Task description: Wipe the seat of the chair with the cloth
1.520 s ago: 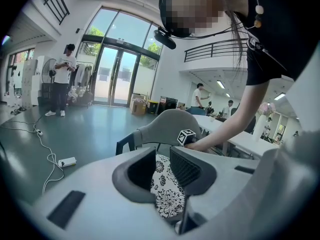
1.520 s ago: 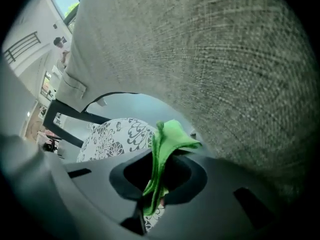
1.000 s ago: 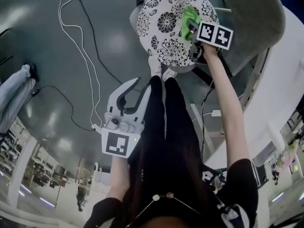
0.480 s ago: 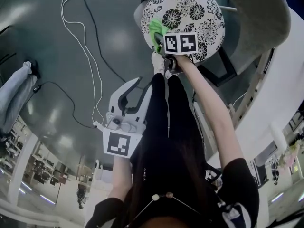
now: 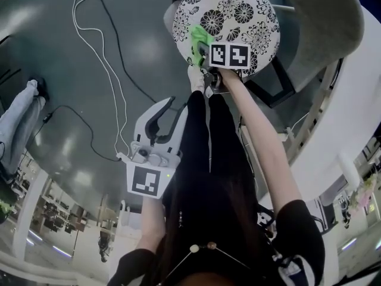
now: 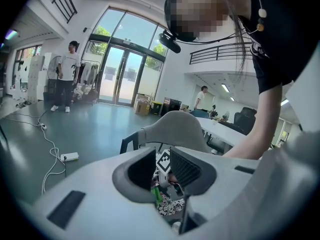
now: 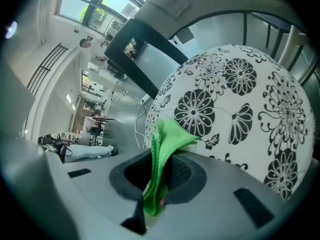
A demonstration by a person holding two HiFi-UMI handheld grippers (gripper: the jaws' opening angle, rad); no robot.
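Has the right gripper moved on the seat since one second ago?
Yes. In the head view, the right gripper with the cloth has slid from the right side of the seat to its left side.

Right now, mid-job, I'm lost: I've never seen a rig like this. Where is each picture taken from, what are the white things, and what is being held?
There is no robot arm here. A person holds a white hand tool with two jaws in each hand. The top-down picture comes from a camera on the person's head, so you see their arms and legs below. The other two pictures come from a camera riding on each tool, looking along its jaws.

The right gripper has its jaws shut on a green cloth, which it holds over the round, flower-patterned chair seat. The left gripper is away from the chair, over the grey floor. Its jaws are apart with nothing between them, and through the gap its camera sees the chair farther off.
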